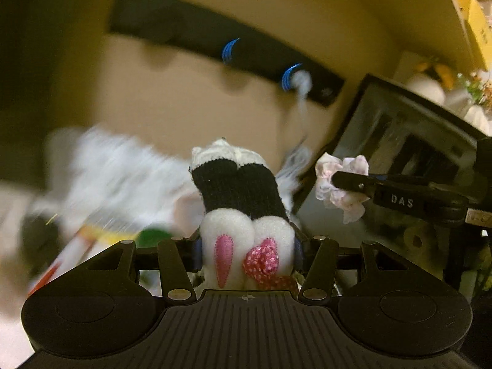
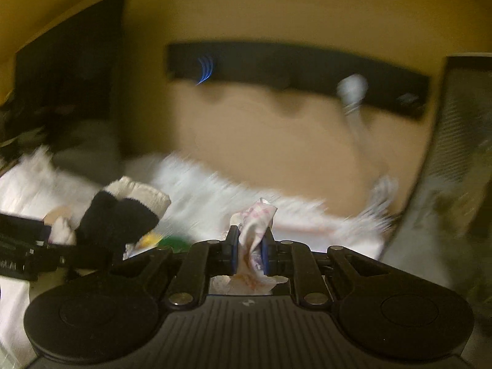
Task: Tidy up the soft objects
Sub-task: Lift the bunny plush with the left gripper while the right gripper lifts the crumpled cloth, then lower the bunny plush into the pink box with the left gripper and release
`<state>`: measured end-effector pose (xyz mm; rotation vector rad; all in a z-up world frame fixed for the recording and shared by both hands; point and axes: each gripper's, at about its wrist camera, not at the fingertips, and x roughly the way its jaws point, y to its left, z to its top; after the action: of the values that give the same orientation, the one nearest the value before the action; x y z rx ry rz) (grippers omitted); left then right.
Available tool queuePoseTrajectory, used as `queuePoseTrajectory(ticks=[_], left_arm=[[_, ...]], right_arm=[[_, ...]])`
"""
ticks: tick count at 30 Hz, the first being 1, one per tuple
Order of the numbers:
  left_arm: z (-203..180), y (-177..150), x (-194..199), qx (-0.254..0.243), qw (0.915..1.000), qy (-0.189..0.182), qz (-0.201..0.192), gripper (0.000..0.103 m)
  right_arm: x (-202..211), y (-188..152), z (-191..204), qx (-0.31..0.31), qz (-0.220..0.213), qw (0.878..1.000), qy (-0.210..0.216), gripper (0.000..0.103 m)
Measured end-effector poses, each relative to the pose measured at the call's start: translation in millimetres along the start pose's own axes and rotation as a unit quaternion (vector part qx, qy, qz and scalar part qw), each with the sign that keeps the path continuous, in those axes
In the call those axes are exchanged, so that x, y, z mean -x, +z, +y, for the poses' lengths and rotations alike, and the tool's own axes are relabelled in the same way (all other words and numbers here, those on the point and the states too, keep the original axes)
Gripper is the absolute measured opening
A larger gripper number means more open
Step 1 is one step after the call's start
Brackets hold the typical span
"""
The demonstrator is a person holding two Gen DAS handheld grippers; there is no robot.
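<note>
My left gripper (image 1: 246, 250) is shut on a plush toy (image 1: 243, 203) with white feet, pink patches, black knit legs and a cream top. It also shows at the left of the right wrist view (image 2: 120, 212). My right gripper (image 2: 249, 250) is shut on a crumpled white and pink cloth (image 2: 256, 224). In the left wrist view that gripper (image 1: 338, 181) holds the cloth (image 1: 341, 184) just right of the plush toy. Both are held up in front of a black hook rail (image 1: 215, 43) on the wall.
The rail carries blue hooks (image 1: 229, 50) and a white corded item (image 1: 301, 83) hangs from one. A blurred white pile (image 2: 215, 184) lies below. A dark framed box (image 1: 399, 141) stands at the right, with shelves of clutter (image 1: 470, 15) above it.
</note>
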<state>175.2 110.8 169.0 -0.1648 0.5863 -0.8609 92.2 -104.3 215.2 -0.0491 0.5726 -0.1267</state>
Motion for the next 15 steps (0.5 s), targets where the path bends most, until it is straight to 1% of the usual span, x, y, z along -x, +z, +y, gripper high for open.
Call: queuePoseTrajectory(ticks=[2,4,5,8,10,11,12,14,15], left_arm=[[-13,12,-26,0.000,0.9998,-0.013,-0.012,0.057],[-21,23,-56,0.017,0.9991,-0.032,-0.022,0.057],[-25,27,-71,0.023,0.9987,-0.036,-0.028,0.057],[-32,30,-113,0.021,0.9982,-0.037,-0.043,0.058],[-30,25,-139,0.036,0.9977,-0.030,-0.049,0.060],[-25,21,-151,0.046,0.9978,-0.023,-0.043,0.061],[-19,14,-165,0.056,0.9981,-0.007,-0.024,0.062],[-10,1,-191,0.069,0.9969,0.031,0.021,0.063],[-6,-7,-203,0.067,0.9953,0.050,0.049,0.064]], right_arm=[[2,14,-19,-0.009,-0.013,0.999,-0.029,0.014],[1,28,-37,-0.024,-0.022,0.998,-0.055,0.014],[0,33,-44,-0.030,-0.027,0.997,-0.065,0.014],[-6,41,-62,-0.049,-0.032,0.994,-0.088,0.014],[-14,37,-73,-0.061,-0.026,0.993,-0.095,0.014],[-20,35,-78,-0.067,-0.021,0.993,-0.098,0.014],[-26,32,-82,-0.075,-0.016,0.992,-0.098,0.014],[-37,26,-91,-0.090,-0.002,0.992,-0.093,0.014],[-44,22,-94,-0.095,0.007,0.991,-0.089,0.014]])
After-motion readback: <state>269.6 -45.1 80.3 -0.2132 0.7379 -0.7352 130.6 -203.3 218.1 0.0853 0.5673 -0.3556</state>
